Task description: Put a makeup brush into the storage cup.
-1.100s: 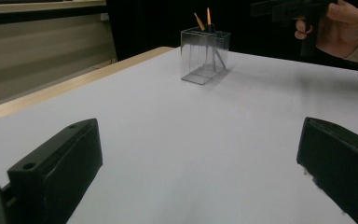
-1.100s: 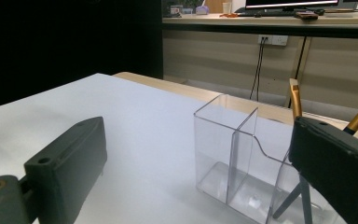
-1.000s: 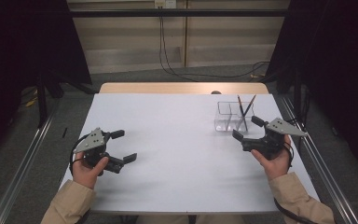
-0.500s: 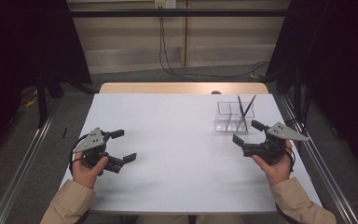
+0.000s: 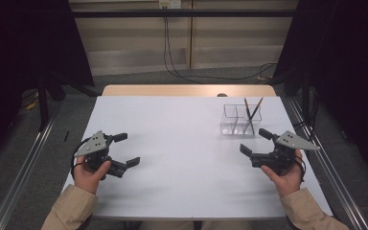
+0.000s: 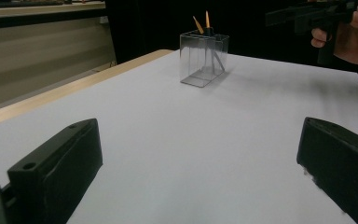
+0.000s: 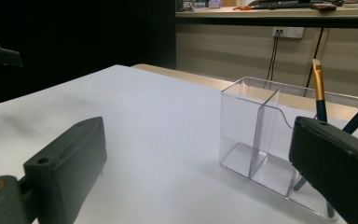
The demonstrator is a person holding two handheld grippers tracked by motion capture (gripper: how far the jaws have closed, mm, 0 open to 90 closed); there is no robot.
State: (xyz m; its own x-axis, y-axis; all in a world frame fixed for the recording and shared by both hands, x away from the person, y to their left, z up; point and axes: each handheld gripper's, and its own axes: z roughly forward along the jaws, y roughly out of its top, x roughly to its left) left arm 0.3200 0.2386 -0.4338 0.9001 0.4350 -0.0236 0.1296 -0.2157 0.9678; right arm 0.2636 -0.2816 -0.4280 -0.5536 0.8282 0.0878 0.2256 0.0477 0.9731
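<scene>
Holding my right gripper (image 5: 259, 142) low over the table (image 5: 182, 143), I keep its jaws wide apart with nothing between them. Just ahead of it stands the clear holder (image 7: 261, 135), with a wall dividing it into compartments. Two brushes (image 5: 250, 115) lean in the compartment nearer to this gripper, their tips crossing above the rim. My left gripper (image 5: 123, 149) is well apart, on the other side of the table, also spread wide and empty.

I think the risk is the holder itself. It looks light, so if one jaw touches its wall while I reach for a brush, it may slide or tip over. The brushes are thin and tilted, so a pinch off their middle may let one slip out.

I can read no label or writing on anything.
</scene>
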